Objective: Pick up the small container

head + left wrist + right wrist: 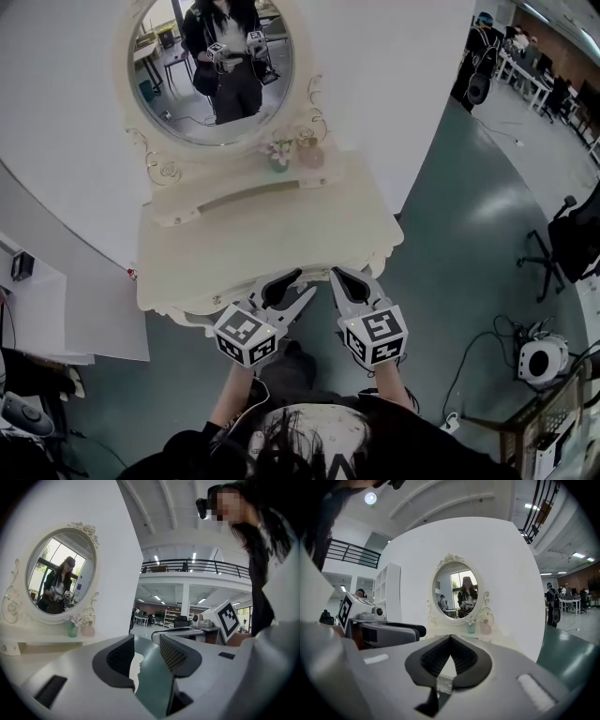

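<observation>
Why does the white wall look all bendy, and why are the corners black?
Head view: the wide lens curves the wall and the dressing table. Left gripper view and right gripper view: the round lens leaves the corners dark, and straight edges bow outward. Left gripper view: the mirror reflects bright windows.

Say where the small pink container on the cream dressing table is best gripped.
Grip the small pink container across its upright body, probably coming level from the front: the cream-framed oval mirror stands behind it, and the green flower vase crowds its left.
</observation>
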{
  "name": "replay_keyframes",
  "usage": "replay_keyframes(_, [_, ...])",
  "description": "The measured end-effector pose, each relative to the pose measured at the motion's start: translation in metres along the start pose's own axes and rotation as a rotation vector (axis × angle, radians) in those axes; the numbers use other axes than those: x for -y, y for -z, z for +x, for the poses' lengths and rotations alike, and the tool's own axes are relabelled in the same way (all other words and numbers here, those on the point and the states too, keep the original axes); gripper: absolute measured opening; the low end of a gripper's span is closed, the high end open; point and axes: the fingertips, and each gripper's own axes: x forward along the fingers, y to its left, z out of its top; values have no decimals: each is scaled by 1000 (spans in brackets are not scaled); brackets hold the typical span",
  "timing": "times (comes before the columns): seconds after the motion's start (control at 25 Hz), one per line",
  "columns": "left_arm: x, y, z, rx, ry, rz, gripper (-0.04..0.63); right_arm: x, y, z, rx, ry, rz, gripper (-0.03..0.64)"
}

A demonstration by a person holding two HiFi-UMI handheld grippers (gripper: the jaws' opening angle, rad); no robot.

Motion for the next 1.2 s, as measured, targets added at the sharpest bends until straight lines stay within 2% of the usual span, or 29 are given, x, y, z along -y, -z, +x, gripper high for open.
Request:
replay_keyframes(0.52, [-117,-19,44,-33,94,-2,170,38,-18,110,-17,98,19,0])
replay_keyframes(0.72, [-141,-19,46,-37,117,-6,170,43,-19,136,-20,125,28,0])
replay_keyframes(1.2, [-173,-14,51,-30,111,-44,169,51,-20,173,-44,111,16,0])
